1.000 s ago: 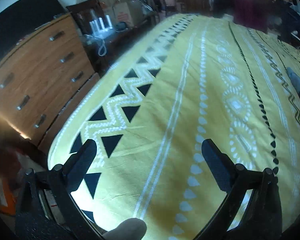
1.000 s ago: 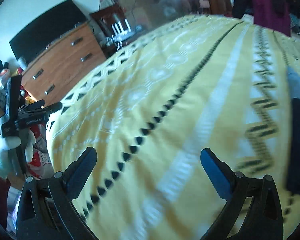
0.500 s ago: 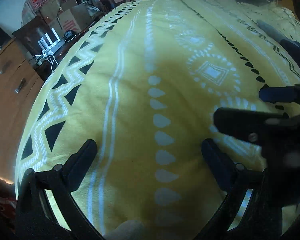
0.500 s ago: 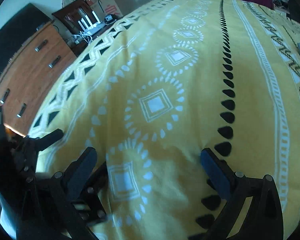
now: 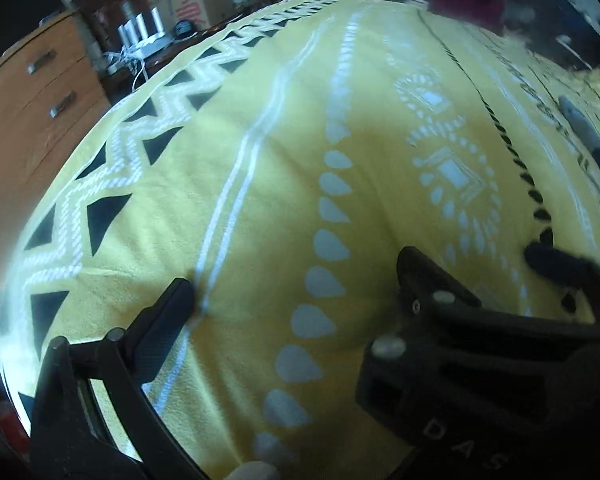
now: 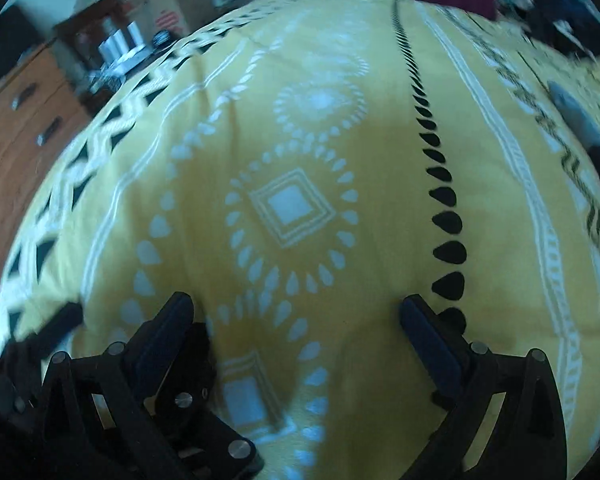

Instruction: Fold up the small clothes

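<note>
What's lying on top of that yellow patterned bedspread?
The yellow bedspread is mostly bare. A dark and grey garment lies at its right edge, largely cut off. Both grippers hover open above it.

The left black plastic hand-held gripper [image 5: 296,292] has flat, wedge-shaped fingers [image 5: 168,312] on angular open-frame linkages with silver screws. White letters "DAS" mark the right black hand-held gripper [image 6: 296,316], whose matte fingers [image 6: 428,336] look dark blue and pivot on round silver rivets.
</note>
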